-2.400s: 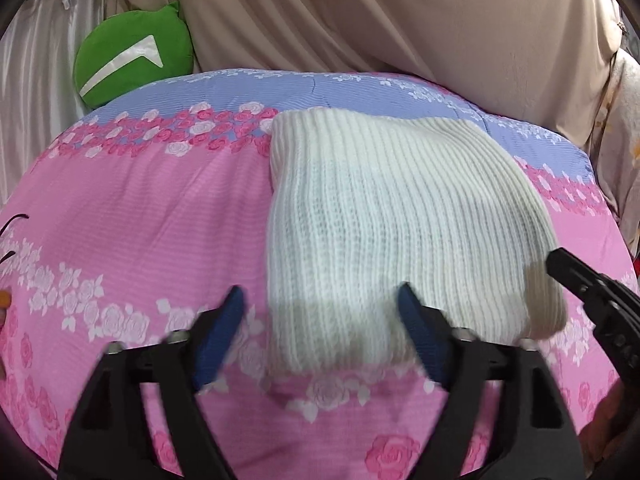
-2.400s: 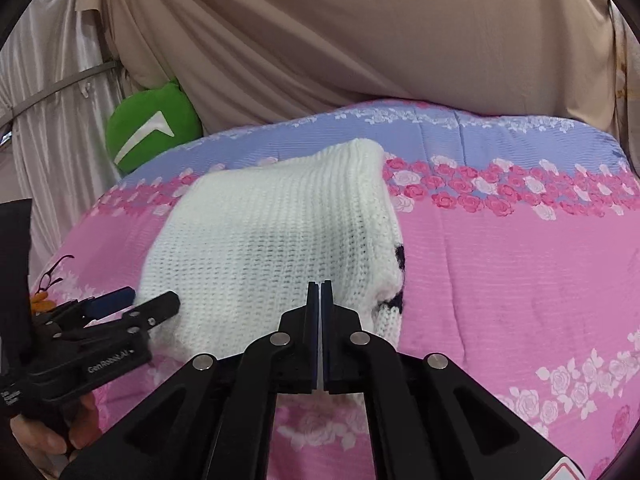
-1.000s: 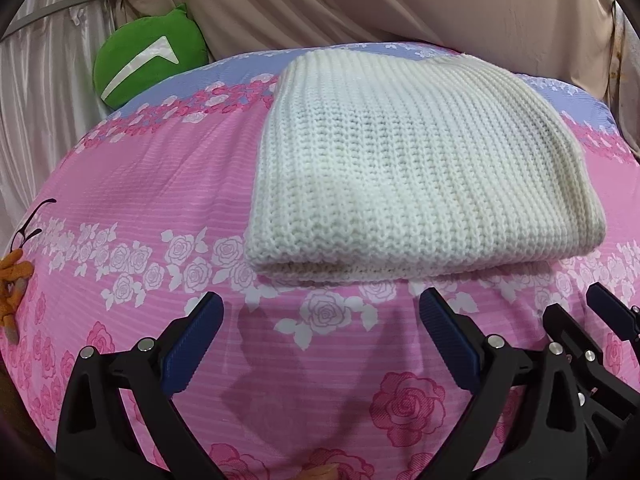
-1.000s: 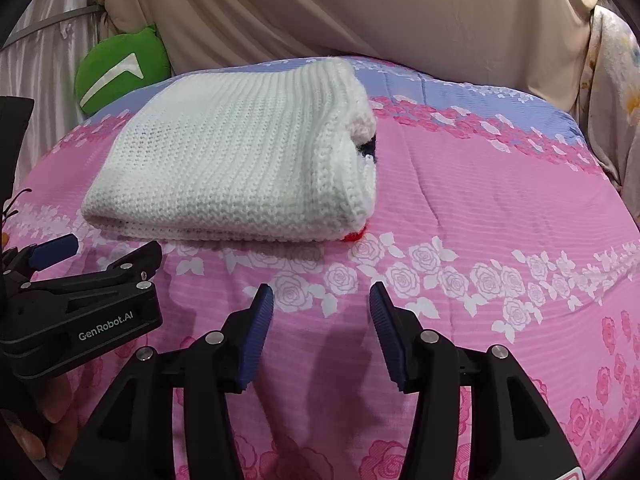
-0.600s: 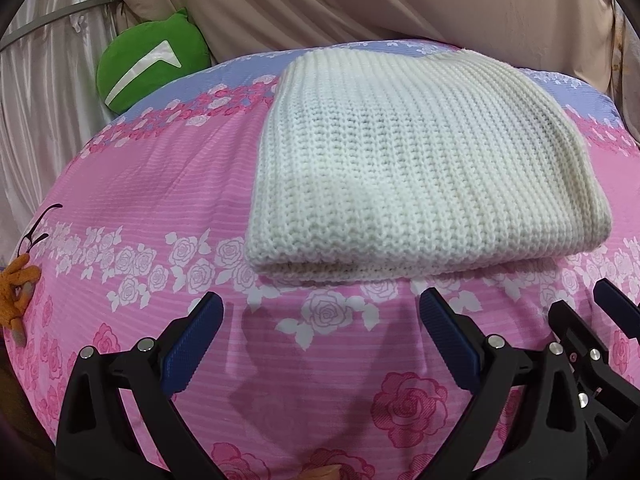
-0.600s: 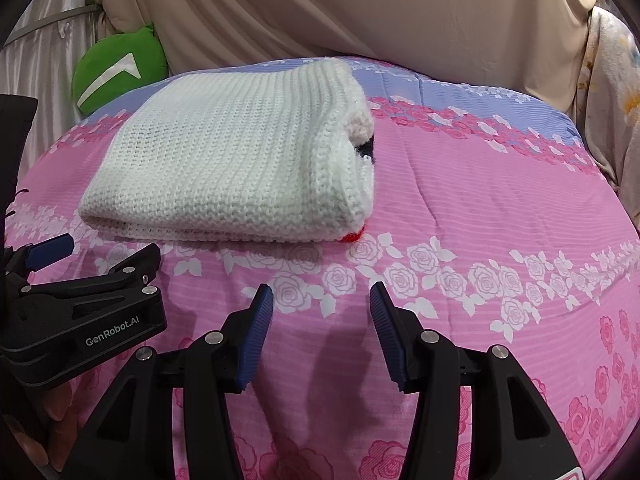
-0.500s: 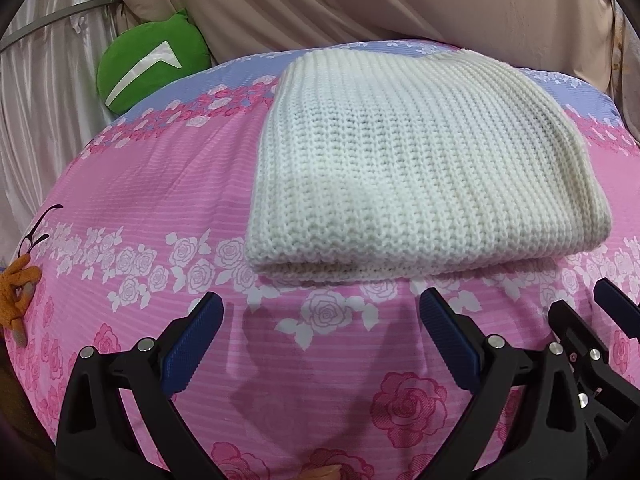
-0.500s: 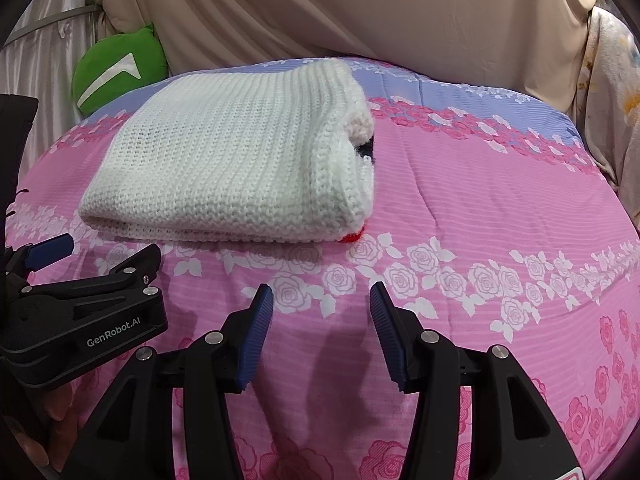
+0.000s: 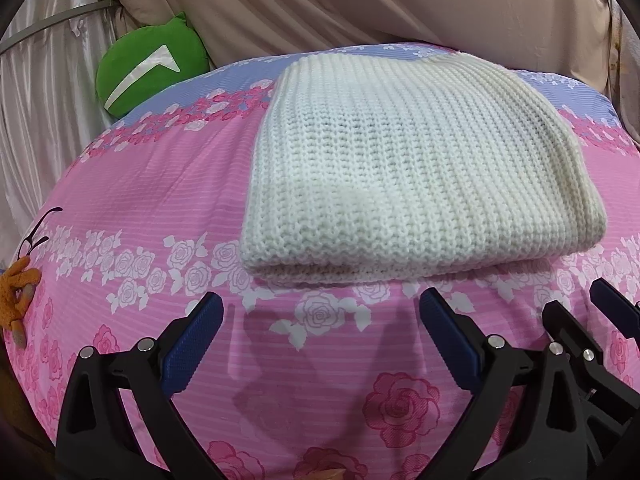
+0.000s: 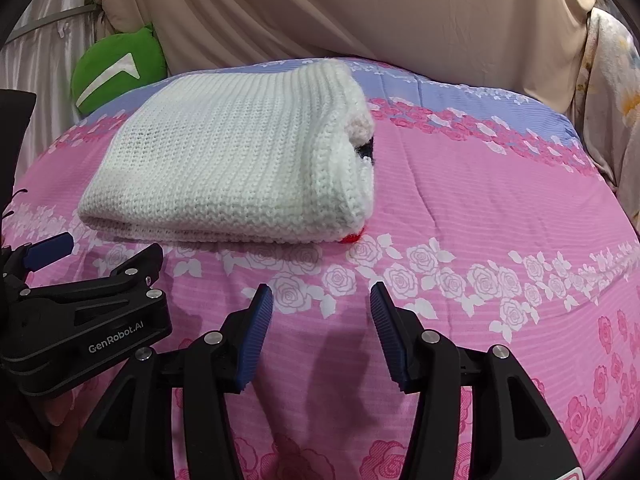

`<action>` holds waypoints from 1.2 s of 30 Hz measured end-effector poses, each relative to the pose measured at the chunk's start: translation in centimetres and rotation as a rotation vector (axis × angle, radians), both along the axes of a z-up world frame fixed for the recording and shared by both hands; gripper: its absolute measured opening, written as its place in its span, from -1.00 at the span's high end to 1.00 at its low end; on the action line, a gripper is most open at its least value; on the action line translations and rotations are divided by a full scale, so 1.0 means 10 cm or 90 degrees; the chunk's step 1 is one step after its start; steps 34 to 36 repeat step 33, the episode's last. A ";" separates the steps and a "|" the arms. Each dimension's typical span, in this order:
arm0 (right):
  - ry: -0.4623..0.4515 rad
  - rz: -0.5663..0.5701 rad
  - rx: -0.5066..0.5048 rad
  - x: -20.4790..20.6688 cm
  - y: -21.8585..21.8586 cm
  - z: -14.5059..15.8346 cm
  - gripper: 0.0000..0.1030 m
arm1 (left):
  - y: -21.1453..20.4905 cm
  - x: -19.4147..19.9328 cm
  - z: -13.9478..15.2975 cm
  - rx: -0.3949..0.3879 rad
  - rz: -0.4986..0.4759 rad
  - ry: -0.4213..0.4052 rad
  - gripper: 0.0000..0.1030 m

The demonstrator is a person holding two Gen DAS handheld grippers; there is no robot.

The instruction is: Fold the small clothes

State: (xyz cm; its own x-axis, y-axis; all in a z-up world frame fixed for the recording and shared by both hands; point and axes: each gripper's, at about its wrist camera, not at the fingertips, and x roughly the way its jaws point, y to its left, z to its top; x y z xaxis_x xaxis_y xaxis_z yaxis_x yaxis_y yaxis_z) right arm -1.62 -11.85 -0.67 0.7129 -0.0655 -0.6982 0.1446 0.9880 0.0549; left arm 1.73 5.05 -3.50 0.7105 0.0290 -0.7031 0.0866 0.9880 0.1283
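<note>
Folded white knit sweater (image 9: 408,168) on a pink floral bedsheet (image 9: 152,184), green cushion (image 9: 148,64) at ten o'clock, left gripper (image 9: 320,320) and right gripper (image 10: 322,308) both released.

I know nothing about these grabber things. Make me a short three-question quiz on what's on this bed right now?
1. True or false: the white knitted garment lies folded on the pink rose-print bedsheet.
2. Which gripper grips the garment? A) left gripper B) right gripper C) neither
3. Fill in: the round cushion by the curtain is ____ in colour.

Key: 1 true. 2 C, both are open and short of it. 3 green.
</note>
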 end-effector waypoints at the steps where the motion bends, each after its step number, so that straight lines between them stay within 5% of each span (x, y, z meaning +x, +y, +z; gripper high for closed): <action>1: 0.000 0.000 0.001 0.01 0.00 0.00 0.02 | 0.00 0.00 0.00 0.000 0.000 0.000 -0.87; 36: -0.006 -0.027 -0.007 -0.01 0.06 0.01 0.01 | -0.11 -0.04 0.02 0.007 0.005 -0.013 -0.68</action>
